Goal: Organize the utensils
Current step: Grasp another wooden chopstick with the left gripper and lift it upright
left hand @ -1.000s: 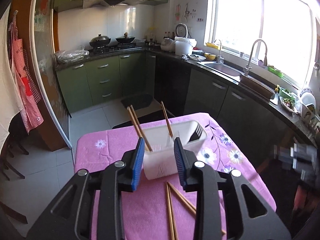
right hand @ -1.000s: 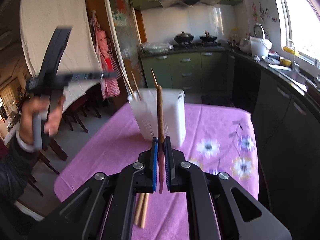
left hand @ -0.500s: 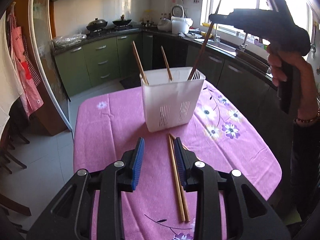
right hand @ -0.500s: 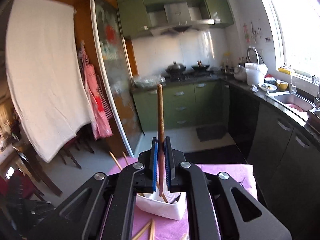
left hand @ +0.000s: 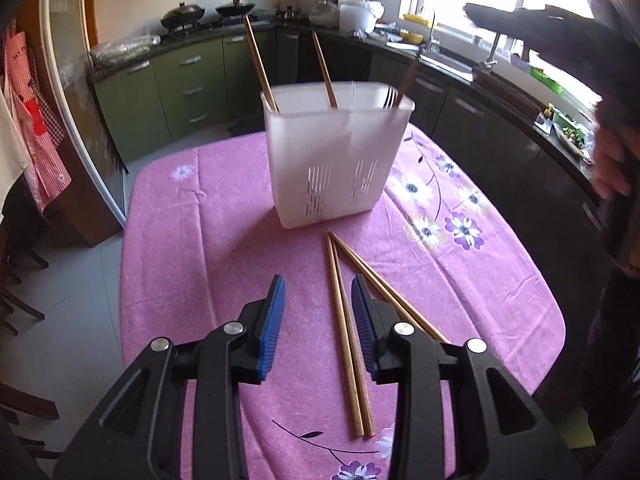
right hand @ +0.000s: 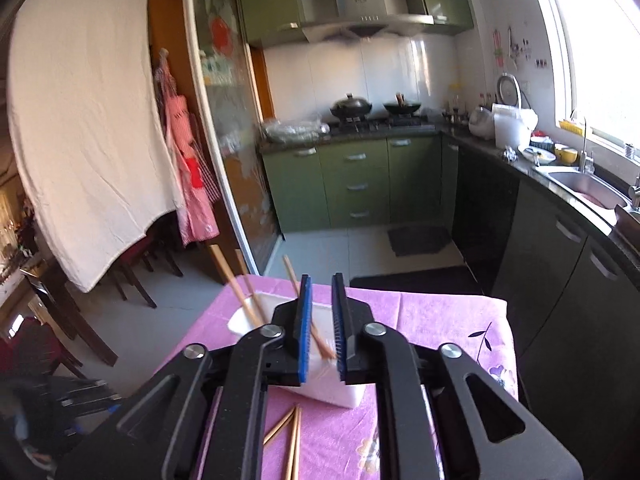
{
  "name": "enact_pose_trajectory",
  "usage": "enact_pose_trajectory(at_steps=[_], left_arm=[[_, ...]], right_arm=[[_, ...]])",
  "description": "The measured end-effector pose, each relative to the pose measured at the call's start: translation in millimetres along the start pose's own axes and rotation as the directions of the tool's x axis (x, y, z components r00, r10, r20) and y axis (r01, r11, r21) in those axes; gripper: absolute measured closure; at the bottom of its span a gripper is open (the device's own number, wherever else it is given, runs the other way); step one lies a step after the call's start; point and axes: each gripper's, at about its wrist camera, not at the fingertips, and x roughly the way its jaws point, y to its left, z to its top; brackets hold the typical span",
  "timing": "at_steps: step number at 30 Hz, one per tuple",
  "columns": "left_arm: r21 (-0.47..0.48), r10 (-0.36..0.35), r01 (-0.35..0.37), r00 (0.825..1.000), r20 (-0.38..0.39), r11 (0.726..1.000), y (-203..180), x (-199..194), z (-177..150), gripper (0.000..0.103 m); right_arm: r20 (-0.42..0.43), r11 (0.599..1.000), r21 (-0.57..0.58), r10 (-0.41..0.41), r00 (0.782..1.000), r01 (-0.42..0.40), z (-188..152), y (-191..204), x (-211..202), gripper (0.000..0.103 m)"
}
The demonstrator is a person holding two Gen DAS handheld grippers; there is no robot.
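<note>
Left gripper (left hand: 318, 326) spread above loose chopsticks (left hand: 346, 332) on tablecloth (left hand: 192, 248); right gripper (right hand: 320, 330) parted, empty, over white holder (left hand: 334, 156). Risk: crossed sticks pinched together, one slipped.

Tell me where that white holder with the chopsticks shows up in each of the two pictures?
Left wrist view: the holder stands at upper centre on the pink cloth, beyond the left gripper.
Right wrist view: the holder sits low at centre, mostly hidden behind the right gripper.
Shared landmark: the stove with two woks on the far counter.
</note>
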Motion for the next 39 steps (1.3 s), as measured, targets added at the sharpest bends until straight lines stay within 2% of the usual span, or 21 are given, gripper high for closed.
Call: enact_pose_trajectory(at_steps=[3,5,6,10,13,15,18,30,34,39], left_arm=[[-0.018,-0.034,0.033,0.997,-0.07,0.999,-3,25,-2,0.07],[-0.024,-0.038,0.036,0.993,-0.109,0.999,-4,41,-3,0.07],[-0.023,-0.035,0.032,0.992,-0.125,0.999,-6,49,-3,0.07],[-0.023,-0.03,0.026,0.983,-0.181,0.999,-10,78,-4,0.071],[-0.021,-0.033,0.029,0.974,-0.225,0.999,-13,97,-3,0.079],[-0.016,-0.025,0.022,0.97,-0.244,1.0,-14,106,-2,0.08],[-0.005,-0.015,0.014,0.964,-0.266,1.0,-14,116,-1,0.086],[0.02,0.032,-0.027,0.954,-0.297,0.999,-13,132,4,0.087],[0.014,0.04,-0.038,0.949,-0.312,0.999,-10,136,6,0.087],[0.043,0.064,-0.053,0.947,-0.316,0.998,-21,144,11,0.088]], right_arm=[[0.002,1.0,-0.019,-0.004,1.0,0.004,-26,0,-28,0.086],[-0.037,1.0,-0.023,-0.018,0.999,0.017,-58,-3,-37,0.079],[-0.063,1.0,-0.016,-0.022,0.998,0.021,-71,-6,-37,0.076],[-0.162,0.998,0.013,-0.056,0.985,0.059,-124,-17,-28,0.076],[-0.231,0.996,0.069,-0.036,0.972,0.053,-157,-29,-16,0.076],[-0.256,0.994,0.098,-0.026,0.966,0.052,-171,-35,-12,0.076],[-0.272,0.99,0.132,-0.007,0.962,0.044,-182,-44,-8,0.076],[-0.288,0.989,0.148,0.013,0.957,0.031,-178,-48,-4,0.076],[-0.294,0.988,0.153,0.018,0.956,0.028,-179,-48,-2,0.072],[-0.301,0.989,0.146,0.026,0.953,0.019,-179,-45,2,0.072]])
